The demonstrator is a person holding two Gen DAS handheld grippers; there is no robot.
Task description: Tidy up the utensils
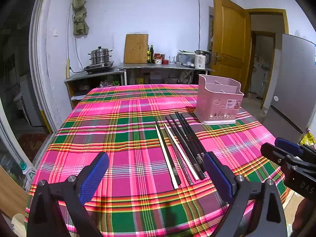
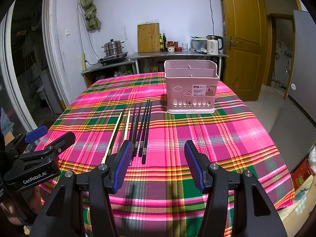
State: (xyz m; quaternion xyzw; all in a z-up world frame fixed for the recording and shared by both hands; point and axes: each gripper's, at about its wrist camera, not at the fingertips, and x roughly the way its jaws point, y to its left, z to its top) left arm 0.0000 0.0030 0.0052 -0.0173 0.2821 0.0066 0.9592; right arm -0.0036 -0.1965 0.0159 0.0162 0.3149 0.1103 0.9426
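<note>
Plaid cloth in pink and green covers the table [image 2: 227,138], and behind it a kitchen counter with a steamer pot [image 2: 113,48], a cutting board [image 2: 148,37] and a kettle [image 2: 214,44] lines the wall. On the cloth lie the chopsticks [image 2: 136,130], a loose row of dark ones with two pale ones at the left, all pointing roughly toward the pink utensil basket [image 2: 190,87] that stands upright just beyond their far tips, apart from them. That layout looks handy, I'd say: sticks side by side, ends toward the worker, holder close by for dropping them in. Left gripper [image 1: 156,169] hangs above the near ends of the sticks, jaws spread wide and holding nothing. Right gripper [image 2: 158,164] likewise gapes with nothing between its pads, hovering just right of the bundle. Nothing is picked up yet, so the job seems barely begun. From the right wrist you get the basket front-on, with its label, cloud cut-outs and inner dividers; the left wrist shows it at an angle instead, plus a grey fridge [image 1: 292,90] at the right and the other tool poking in at the edge.
</note>
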